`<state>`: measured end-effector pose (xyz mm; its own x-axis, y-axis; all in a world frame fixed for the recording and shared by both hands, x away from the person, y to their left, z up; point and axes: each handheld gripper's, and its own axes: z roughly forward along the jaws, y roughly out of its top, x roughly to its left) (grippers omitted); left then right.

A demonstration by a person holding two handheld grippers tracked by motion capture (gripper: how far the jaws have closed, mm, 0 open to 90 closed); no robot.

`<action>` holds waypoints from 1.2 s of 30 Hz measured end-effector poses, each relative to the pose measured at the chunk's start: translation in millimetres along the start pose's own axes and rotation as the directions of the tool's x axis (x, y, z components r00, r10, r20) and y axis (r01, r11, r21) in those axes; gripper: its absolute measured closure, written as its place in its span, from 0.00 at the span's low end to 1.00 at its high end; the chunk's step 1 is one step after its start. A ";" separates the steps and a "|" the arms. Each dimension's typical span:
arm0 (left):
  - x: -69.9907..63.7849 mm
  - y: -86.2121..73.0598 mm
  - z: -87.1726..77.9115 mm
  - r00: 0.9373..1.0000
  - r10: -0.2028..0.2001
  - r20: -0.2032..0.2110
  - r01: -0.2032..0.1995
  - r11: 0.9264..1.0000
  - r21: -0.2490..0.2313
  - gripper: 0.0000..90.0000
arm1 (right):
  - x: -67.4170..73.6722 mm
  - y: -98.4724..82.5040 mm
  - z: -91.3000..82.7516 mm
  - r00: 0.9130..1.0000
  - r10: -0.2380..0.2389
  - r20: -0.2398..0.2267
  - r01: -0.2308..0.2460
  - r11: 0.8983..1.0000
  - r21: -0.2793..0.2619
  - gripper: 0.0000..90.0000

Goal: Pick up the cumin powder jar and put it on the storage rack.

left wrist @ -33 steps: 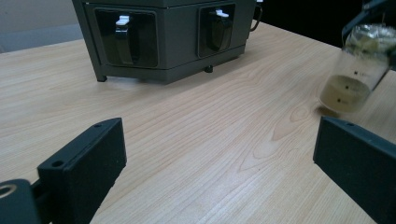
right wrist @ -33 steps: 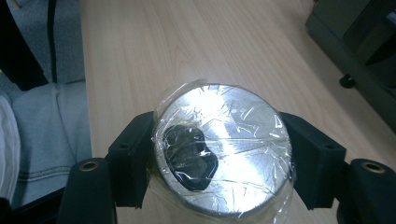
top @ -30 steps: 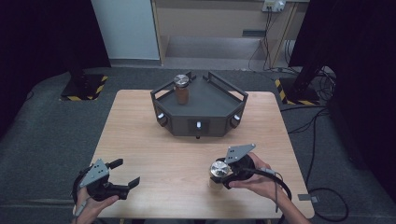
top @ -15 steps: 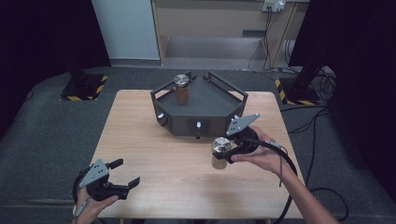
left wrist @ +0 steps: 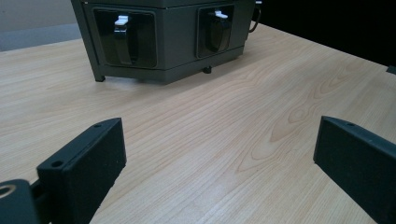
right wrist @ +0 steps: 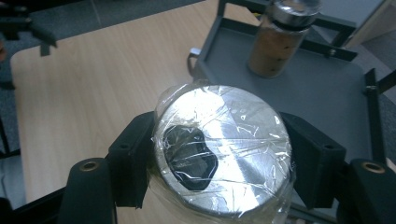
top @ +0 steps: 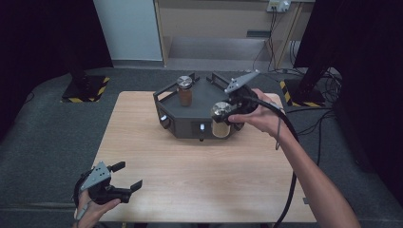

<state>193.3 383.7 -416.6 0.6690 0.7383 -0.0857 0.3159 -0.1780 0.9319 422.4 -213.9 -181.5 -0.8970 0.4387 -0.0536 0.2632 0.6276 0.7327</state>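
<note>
Since a second ago the right gripper (top: 227,115) has risen off the near right of the table (top: 142,142) and travelled forward with its jar, while the left gripper (top: 124,180) has kept to its near-left corner. That left gripper rests low over the wood with its jaws spread wide and nothing between them; in the left gripper view bare tabletop lies between the two black pads (left wrist: 88,168), and the dark grey tray unit (left wrist: 163,37) stands well ahead of them, its front panels facing the jaws. On the tray's deck a second jar (top: 184,90) with a metal lid and brown contents stands upright, far from the left jaws and ahead of the right ones. The right gripper's jaws clamp the sides of the film-wrapped jar (right wrist: 224,149), one pad on each flank just under its shiny lid; in the high view this jar hangs at the tray's near right edge, above the table.
</note>
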 end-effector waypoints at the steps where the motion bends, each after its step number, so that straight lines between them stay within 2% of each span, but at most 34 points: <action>1: 0.0 -0.1 -0.1 1.000 -0.001 0.000 0.001 1.000 -0.001 0.02 | -3.5 3.9 1.0 1.000 0.005 0.009 -0.005 1.000 0.002 0.37; 7: 0.4 -0.4 -0.5 1.000 -0.005 -0.003 0.005 1.000 -0.001 0.02 | -25.7 17.8 12.5 0.996 0.062 0.057 -0.061 0.998 -0.005 0.37; 10: 0.7 -0.5 -0.5 1.000 -0.006 -0.003 0.006 1.000 -0.001 0.02 | -36.0 20.3 21.1 0.991 0.099 0.087 -0.098 0.995 -0.011 0.37; 13: 1.4 -0.6 -0.4 1.000 -0.007 0.000 0.007 1.000 0.000 0.02 | -43.6 20.7 31.5 0.982 0.131 0.136 -0.131 0.991 -0.008 0.37; 14: 1.4 -0.6 -0.4 1.000 -0.007 0.000 0.007 1.000 0.000 0.02 | -43.6 20.7 31.5 0.982 0.131 0.136 -0.131 0.991 -0.008 0.37; 16: 1.5 -0.6 -0.5 1.000 -0.007 -0.001 0.007 1.000 0.000 0.02 | -50.9 19.0 40.8 0.970 0.162 0.182 -0.165 0.986 0.001 0.37; 21: 2.0 -0.4 0.5 1.000 -0.010 0.000 0.010 1.000 0.003 0.02 | -57.8 16.1 53.0 0.949 0.187 0.254 -0.198 0.980 0.018 0.37; 25: 1.7 -0.3 0.2 1.000 -0.008 -0.002 0.008 1.000 0.004 0.02 | -68.4 8.3 59.7 0.937 0.238 0.256 -0.247 0.969 0.004 0.37; 29: 2.2 -0.5 0.2 1.000 -0.011 -0.002 0.011 1.000 0.003 0.02 | -73.7 4.6 66.0 0.924 0.260 0.282 -0.273 0.962 0.008 0.37; 32: 2.1 -0.5 0.2 1.000 -0.010 -0.002 0.010 1.000 0.004 0.02 | -79.7 1.8 68.5 0.917 0.280 0.286 -0.295 0.955 0.010 0.37; 36: 2.3 -0.4 0.3 1.000 -0.011 -0.002 0.011 1.000 0.005 0.02 | -82.3 -0.4 70.7 0.910 0.283 0.302 -0.301 0.954 0.015 0.37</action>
<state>194.9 385.3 -417.3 0.6640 0.7416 -0.0955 0.3268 -0.1730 0.9291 521.2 -204.8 -225.3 -0.6348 0.7713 -0.0468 0.5261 0.4758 0.7048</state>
